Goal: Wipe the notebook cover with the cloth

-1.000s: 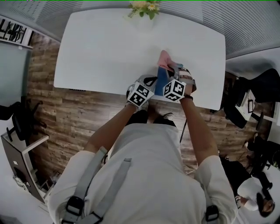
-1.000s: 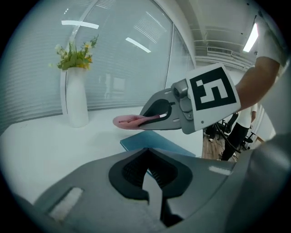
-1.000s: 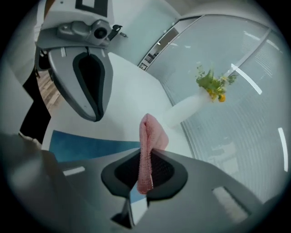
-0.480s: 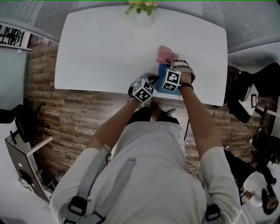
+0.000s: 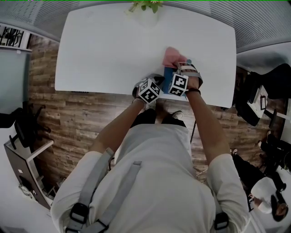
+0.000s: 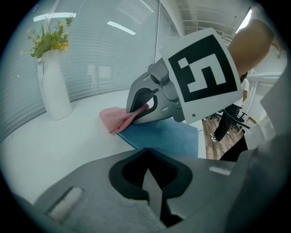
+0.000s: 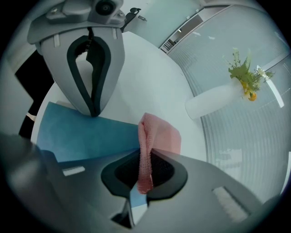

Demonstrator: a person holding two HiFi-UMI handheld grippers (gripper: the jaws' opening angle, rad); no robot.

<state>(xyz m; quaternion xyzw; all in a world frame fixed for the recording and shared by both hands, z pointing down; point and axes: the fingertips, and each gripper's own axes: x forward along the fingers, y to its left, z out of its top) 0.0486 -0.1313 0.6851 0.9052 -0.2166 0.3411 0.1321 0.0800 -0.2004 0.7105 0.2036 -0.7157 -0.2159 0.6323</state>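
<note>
A blue notebook (image 5: 168,74) lies flat near the front right edge of the white table (image 5: 104,50). My right gripper (image 7: 143,178) is shut on a pink cloth (image 7: 157,132), which spreads over the notebook's far end and onto the table. In the head view the pink cloth (image 5: 172,57) shows just beyond the right gripper (image 5: 183,66). My left gripper (image 6: 151,181) is shut with nothing between its jaws. In the right gripper view the left gripper (image 7: 93,109) rests its tips at the edge of the notebook (image 7: 86,134).
A white vase (image 6: 54,86) of yellow flowers (image 5: 146,5) stands at the table's far edge. Wooden floor lies below the near table edge, with dark office chairs (image 5: 268,86) to the right. The rest of the tabletop is bare white.
My right gripper slid the cloth a little away from me along the notebook, mostly in the first half second. The left gripper stayed at the notebook's near edge.
</note>
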